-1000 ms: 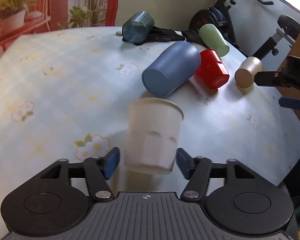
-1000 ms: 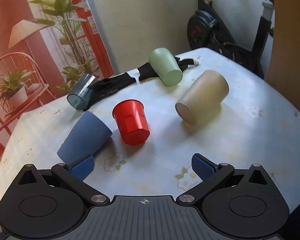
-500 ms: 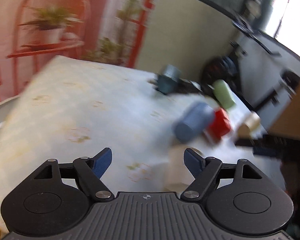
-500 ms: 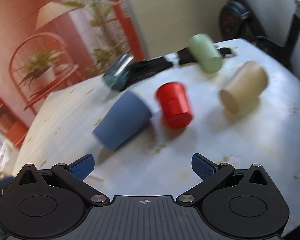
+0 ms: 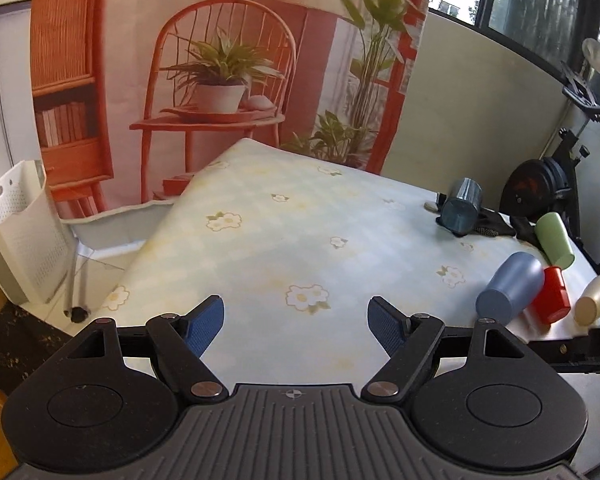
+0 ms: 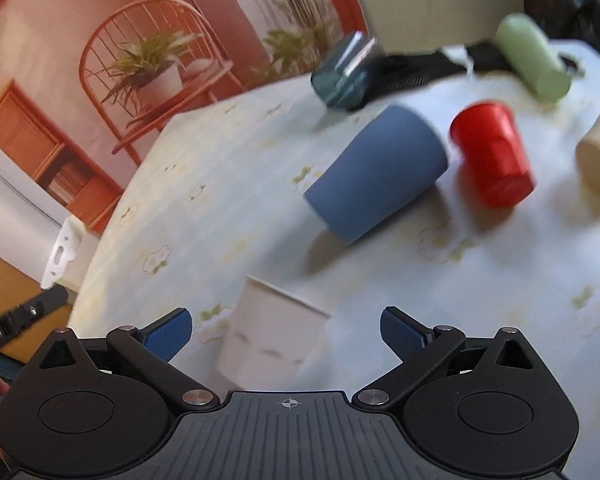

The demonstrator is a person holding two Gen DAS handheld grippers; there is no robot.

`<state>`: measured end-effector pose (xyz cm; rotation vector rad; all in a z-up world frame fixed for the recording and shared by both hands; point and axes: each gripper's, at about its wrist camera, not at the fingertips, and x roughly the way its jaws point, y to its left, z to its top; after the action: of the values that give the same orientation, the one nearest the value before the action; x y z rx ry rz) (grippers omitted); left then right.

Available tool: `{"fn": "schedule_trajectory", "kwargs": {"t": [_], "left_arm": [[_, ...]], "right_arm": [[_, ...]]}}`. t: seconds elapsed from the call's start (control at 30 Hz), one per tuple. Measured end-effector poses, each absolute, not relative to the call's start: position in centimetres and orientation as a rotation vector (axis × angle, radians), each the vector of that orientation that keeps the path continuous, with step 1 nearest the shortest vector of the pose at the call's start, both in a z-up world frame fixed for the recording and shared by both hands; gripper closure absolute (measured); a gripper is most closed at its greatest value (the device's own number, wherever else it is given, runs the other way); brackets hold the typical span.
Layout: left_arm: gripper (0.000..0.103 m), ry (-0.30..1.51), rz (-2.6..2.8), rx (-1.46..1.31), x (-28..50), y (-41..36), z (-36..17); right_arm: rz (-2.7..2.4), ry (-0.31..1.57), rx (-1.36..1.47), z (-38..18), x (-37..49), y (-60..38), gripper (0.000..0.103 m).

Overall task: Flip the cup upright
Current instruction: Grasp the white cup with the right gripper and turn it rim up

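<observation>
**Standing white cup, five cups still on their sides**

Standing mouth-up near the table's near-left edge, the white cup [image 6: 274,336] sits between the right gripper [image 6: 286,330] fingers in the right wrist view, touched by neither pad; whether it lies level with them or beyond them cannot be told. That gripper's jaws are spread wide, holding nothing. Motion blur softens this view.

The left gripper [image 5: 296,322] also has its jaws wide apart and empty. It looks across a broad bare stretch of the table [image 5: 284,240], whose floral cloth runs clear to the far edge and to the left edge, where the surface drops away toward a white basket [image 5: 16,232] on the floor. The white cup does not show in this view.

The other cups lie on their sides, grouped toward the right and far-right edges. The blue cup [image 6: 378,172] lies with its base toward the white cup, well apart from it, and open cloth lies between them. The red cup [image 6: 492,152] is just beside the blue cup's mouth. The beige cup [image 6: 598,158] lies further right, cut by the frame. The green cup [image 6: 534,56] and the teal cup [image 6: 346,70] lie near the far edge, the teal one against a black cloth [image 6: 412,70]. An exercise bike [image 5: 548,188] stands past the far-right corner.
</observation>
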<state>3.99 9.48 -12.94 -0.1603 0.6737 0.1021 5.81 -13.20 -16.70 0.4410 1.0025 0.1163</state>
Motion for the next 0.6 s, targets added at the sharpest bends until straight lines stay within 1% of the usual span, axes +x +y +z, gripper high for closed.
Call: {"fn": "schedule_trajectory", "kwargs": {"t": [0.17, 0.27, 0.33, 0.4, 0.53, 0.57, 0.6], "left_arm": [[0.022, 0.682, 0.094, -0.166, 3.1, 10.7, -13.4], [0.022, 0.690, 0.102, -0.180, 3.1, 11.0, -13.6], [0.022, 0.690, 0.105, -0.186, 3.1, 11.1, -13.7], [0.022, 0.689, 0.105, -0.186, 3.1, 11.1, -13.7], [0.022, 0.699, 0.104, -0.178, 2.9, 10.8, -13.8], [0.022, 0.703, 0.104, -0.175, 2.9, 10.7, -13.8], [0.022, 0.705, 0.104, -0.172, 2.9, 10.6, -13.9]], "right_arm": [[0.118, 1.047, 0.483, -17.4, 7.0, -12.9, 0.012], [0.112, 1.076, 0.499, -18.0, 7.7, -12.8, 0.022], [0.109, 1.093, 0.507, -18.3, 8.0, -12.6, 0.023], [0.110, 1.103, 0.513, -18.7, 8.3, -12.4, 0.027], [0.098, 1.105, 0.513, -19.1, 8.5, -12.3, 0.029], [0.095, 1.105, 0.510, -19.2, 8.5, -12.2, 0.031], [0.094, 1.106, 0.509, -19.3, 8.5, -12.2, 0.036]]}}
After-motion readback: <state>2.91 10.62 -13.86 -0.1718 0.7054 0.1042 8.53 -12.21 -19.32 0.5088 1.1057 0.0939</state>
